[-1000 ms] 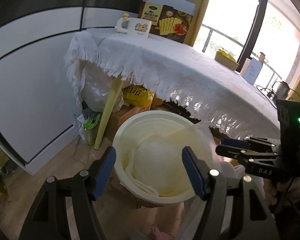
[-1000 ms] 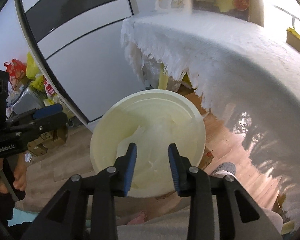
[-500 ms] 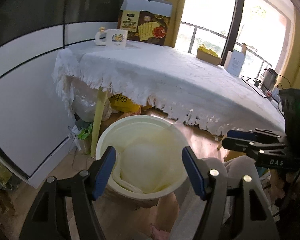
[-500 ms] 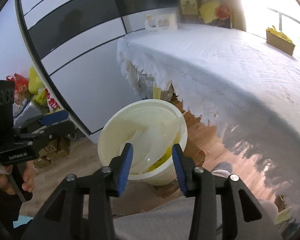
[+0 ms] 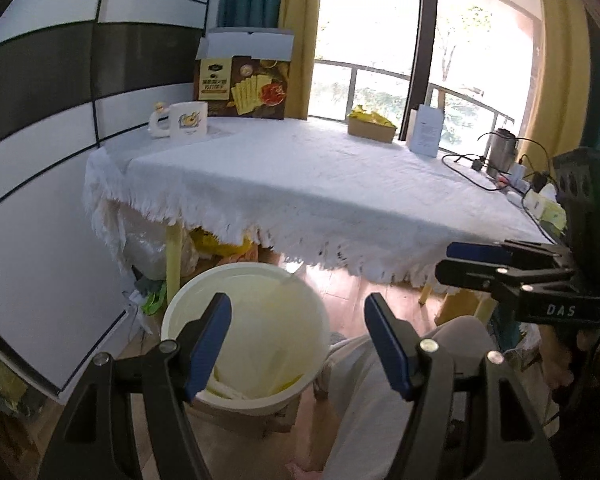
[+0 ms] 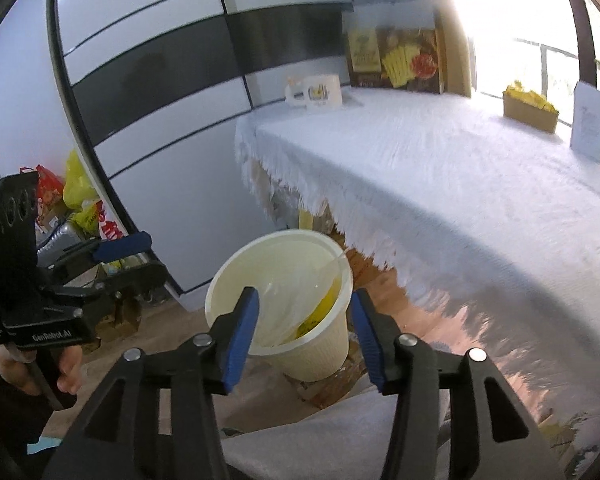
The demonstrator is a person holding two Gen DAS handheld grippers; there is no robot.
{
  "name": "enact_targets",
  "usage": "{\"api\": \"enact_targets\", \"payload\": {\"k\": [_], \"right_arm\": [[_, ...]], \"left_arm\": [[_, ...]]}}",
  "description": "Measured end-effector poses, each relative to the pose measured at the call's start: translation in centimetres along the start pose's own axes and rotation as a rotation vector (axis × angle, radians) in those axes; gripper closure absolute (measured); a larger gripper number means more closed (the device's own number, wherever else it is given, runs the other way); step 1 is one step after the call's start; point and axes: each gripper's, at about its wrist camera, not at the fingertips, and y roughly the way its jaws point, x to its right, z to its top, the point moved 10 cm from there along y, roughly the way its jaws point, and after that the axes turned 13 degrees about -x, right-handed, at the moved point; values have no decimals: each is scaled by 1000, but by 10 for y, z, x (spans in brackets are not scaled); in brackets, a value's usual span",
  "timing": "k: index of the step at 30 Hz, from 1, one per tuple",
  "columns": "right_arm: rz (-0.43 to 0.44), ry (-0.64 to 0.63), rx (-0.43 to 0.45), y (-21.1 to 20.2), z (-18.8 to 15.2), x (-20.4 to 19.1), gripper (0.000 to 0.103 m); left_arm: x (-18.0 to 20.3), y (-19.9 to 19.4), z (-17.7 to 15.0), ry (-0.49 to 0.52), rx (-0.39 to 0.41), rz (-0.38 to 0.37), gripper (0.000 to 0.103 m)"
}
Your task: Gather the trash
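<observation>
Both grippers are now seen higher and further back from the cream bin (image 5: 244, 336) than one second ago, so the bin appears smaller and more of the table is visible. The jaws of the right gripper (image 6: 304, 332) have just been opening, and nothing is held between them. The left gripper (image 5: 298, 344) is kept wide open and is also empty.

The bin stands on the wooden floor (image 6: 172, 320), just beside the near left corner of the table. Inside it a clear plastic liner (image 6: 292, 304) is seen, with something yellow (image 6: 320, 312) low on the right side; what this is cannot be told.

The table is covered with a white fringed tablecloth (image 5: 320, 184). At the far left of it a white mug (image 5: 184, 122) and a brown cracker box (image 5: 242, 88) with its lid open are placed. Further right, an open cardboard box (image 5: 372, 130) with yellow contents, a white standing card (image 5: 424, 130), and a metal kettle (image 5: 500, 152) with cables are found. Plastic bags (image 5: 152, 248) are stored under the table. A wall of white and dark panels (image 5: 40, 120) is on the left, and a bright window with yellow curtains (image 5: 296, 36) is behind the table.
</observation>
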Motion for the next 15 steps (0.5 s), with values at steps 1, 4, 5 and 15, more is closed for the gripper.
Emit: {"api": "enact_targets", "payload": {"k": [1, 4, 5, 15], "right_arm": [[-3, -1, 10, -5, 1, 1, 55], [-15, -4, 45, -24, 3, 6, 53], [-20, -5, 56, -29, 4, 7, 52], [-66, -21, 169, -90, 11, 21, 47]], "left_arm": [[4, -3, 2, -1, 9, -3, 34], [10, -12, 9, -4, 32, -5, 34], [10, -14, 11, -2, 40, -7, 34], [29, -40, 25, 2, 133, -8, 34]]}}
